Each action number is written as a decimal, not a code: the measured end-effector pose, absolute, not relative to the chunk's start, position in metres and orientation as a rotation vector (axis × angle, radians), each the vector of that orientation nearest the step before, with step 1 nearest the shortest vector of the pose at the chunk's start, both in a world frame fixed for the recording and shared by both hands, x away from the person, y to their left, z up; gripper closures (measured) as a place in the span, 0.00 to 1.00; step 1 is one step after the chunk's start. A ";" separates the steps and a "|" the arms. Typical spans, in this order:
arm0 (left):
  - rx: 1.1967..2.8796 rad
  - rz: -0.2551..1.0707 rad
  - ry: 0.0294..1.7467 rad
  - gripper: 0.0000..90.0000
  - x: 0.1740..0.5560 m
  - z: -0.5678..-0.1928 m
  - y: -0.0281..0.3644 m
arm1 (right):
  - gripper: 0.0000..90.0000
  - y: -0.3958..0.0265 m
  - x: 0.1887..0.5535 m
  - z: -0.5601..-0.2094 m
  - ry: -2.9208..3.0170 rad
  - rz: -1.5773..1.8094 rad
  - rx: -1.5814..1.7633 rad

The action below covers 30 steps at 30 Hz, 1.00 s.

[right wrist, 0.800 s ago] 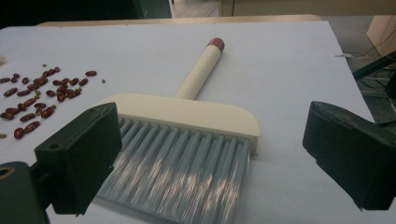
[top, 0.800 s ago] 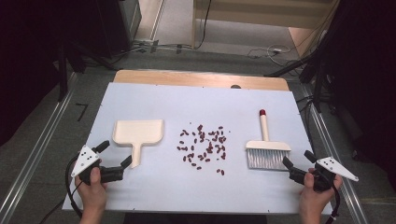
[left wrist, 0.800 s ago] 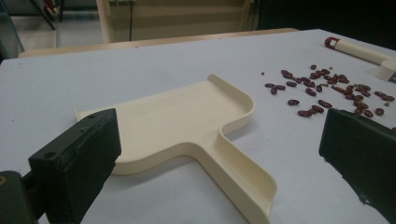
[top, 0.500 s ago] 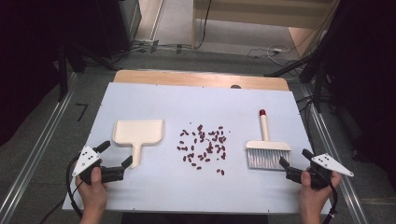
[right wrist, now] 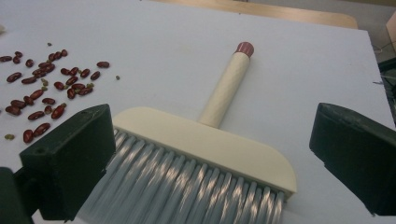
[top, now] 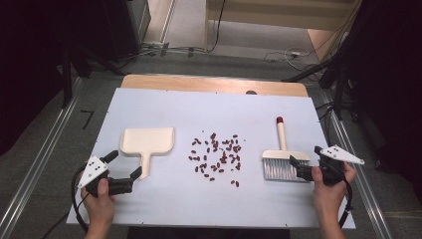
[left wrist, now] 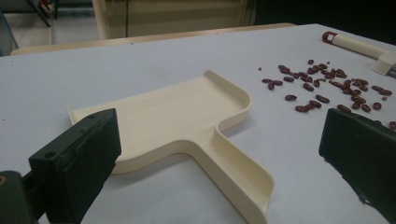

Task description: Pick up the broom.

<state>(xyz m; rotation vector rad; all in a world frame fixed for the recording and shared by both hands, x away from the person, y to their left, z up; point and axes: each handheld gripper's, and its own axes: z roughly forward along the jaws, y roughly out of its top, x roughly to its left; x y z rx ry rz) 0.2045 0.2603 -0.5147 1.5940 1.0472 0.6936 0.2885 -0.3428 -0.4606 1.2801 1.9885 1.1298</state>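
High view shows a white tabletop [top: 209, 107] with a scatter of red beans [top: 217, 157] at its middle — the landmark for the rest. Left of the beans lies a cream dustpan [top: 148, 143], flat on the surface, its pan toward the far edge and its handle pointing toward the person. Right of the beans lies a hand brush [top: 280, 154], its cream handle with a red tip pointing away and its grey bristles toward the near edge.

The left hand-held gripper [top: 123, 168] sits near and to the left of the beans, just beside the end of the dustpan handle, held in the person's left hand [top: 98, 201]. Its jaws stand wide apart, holding nothing. In the left gripper view the dustpan [left wrist: 187, 126] lies between the two black jaws, the handle running toward the camera, with the beans [left wrist: 327, 88] off to the right beyond it.

The right hand-held gripper [top: 304, 160] is right of the beans, at the right end of the brush head, held in the right hand [top: 329, 191]. It too is spread open and empty. In the right gripper view the brush [right wrist: 205, 144] lies between the jaws — bristles nearest, handle reaching away — and the beans [right wrist: 46, 88] are at the left.
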 end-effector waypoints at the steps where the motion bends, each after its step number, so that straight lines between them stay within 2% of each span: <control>1: 1.596 0.690 1.046 0.00 0.205 -0.515 0.260 | 0.00 -0.342 0.292 -0.458 1.996 1.130 1.276; 17: 1.598 0.688 1.056 0.00 0.205 -0.515 0.260 | 0.04 -0.322 0.343 -0.440 2.099 0.979 1.383; 25: 1.600 0.689 1.055 0.00 0.205 -0.515 0.259 | 0.16 -0.312 0.369 -0.440 2.148 0.897 1.442; 30: 1.603 0.685 1.056 0.00 0.205 -0.515 0.259 | 0.28 -0.307 0.380 -0.444 2.179 0.815 1.485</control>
